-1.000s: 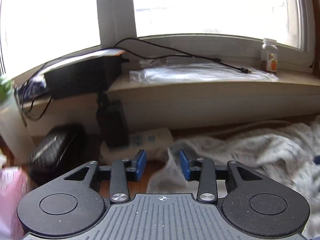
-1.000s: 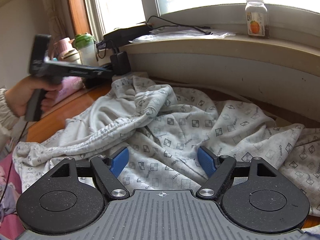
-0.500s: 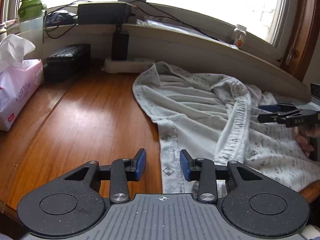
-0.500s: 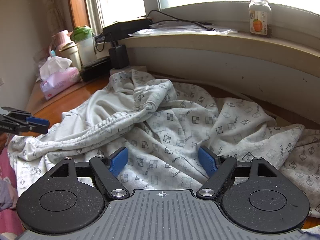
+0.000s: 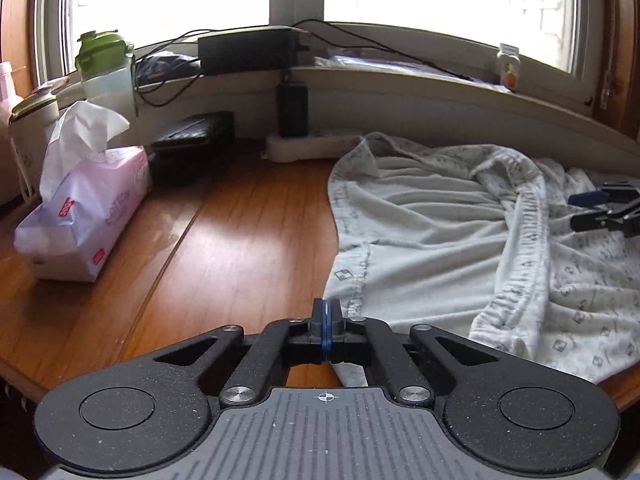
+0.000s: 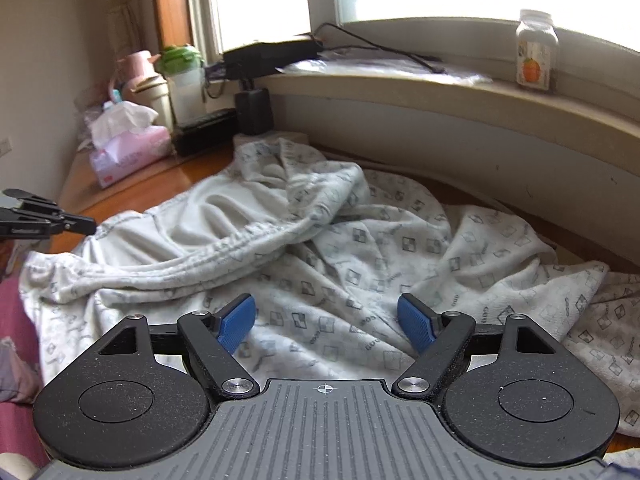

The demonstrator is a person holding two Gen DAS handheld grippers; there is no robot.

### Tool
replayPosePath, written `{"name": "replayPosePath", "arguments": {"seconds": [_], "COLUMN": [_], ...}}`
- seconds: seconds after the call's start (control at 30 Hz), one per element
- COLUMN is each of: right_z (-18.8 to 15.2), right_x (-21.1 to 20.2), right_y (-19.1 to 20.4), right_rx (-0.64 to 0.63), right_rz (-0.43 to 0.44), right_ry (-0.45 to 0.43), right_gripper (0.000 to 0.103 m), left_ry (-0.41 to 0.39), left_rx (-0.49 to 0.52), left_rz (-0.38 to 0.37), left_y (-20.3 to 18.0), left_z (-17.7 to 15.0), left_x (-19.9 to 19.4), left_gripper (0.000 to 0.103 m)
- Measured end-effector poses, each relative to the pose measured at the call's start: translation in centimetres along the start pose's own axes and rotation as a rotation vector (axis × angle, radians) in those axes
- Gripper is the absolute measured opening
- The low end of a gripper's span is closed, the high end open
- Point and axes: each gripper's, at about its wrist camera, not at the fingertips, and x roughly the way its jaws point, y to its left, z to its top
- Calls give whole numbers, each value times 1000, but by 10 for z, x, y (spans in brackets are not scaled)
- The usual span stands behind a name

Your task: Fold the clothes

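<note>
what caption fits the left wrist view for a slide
Left gripper shut at the patterned garment's edge on a wooden table.

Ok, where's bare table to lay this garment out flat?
Bare wood lies between the tissue pack and the garment, back to the power strip. Crowded: bottles and black case far left; cloth covers the right side.

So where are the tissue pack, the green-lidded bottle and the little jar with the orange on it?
Tissue pack (image 5: 86,226), left wrist view: on its pink side.
Green-lidded bottle (image 5: 105,47), left wrist view: on the green lid.
Jar with the orange picture (image 6: 535,65), right wrist view: on its label.
</note>
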Motion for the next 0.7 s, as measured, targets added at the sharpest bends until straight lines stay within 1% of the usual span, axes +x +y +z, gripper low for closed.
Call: {"name": "replayPosePath", "arguments": {"seconds": [0.07,0.13,0.2,0.23,0.27,0.37,0.4,0.47,0.57,0.63,0.7], "right_z": [3,5,4,3,2,-4,-8,-14,-24,-26,-26], "right_x": [-7,-13,-17,-19,-21,-25,-25,-24,-23,-24,-23], "right_y": [4,7,4,2,-1,-13,-17,-25,-38,-40,-39], "right_rx": [-21,-48,-65,-74,-79,-62,-50,-27,9,25,21], "right_rz": [6,0,-16,-23,-34,-65,-66,-70,-75,-58,-60], "right_ry": [-9,-14,-5,0,2,6,10,19,31,22,28], "right_gripper": [78,81,82,82,82,82,82,82,82,83,84], "left_ry": [16,8,-15,-29,-43,-64,-65,-58,-40,-21,-4], "left_rx": [-1,-9,-13,-16,-16,0,10,37,64,60,57], "left_rz": [-14,4,16,14,2,-55,-79,-119,-159,-170,-173], "left_y": [2,1,-3,-5,-10,-33,-42,-59,-78,-81,-80], "left_z": [-4,-3,0,3,5,15,17,18,14,8,2], "left_x": [-3,-6,-12,-15,-17,-20,-20,-18,-16,-15,-16], "left_gripper": [1,1,8,14,19,27,29,38,38,38,38]}}
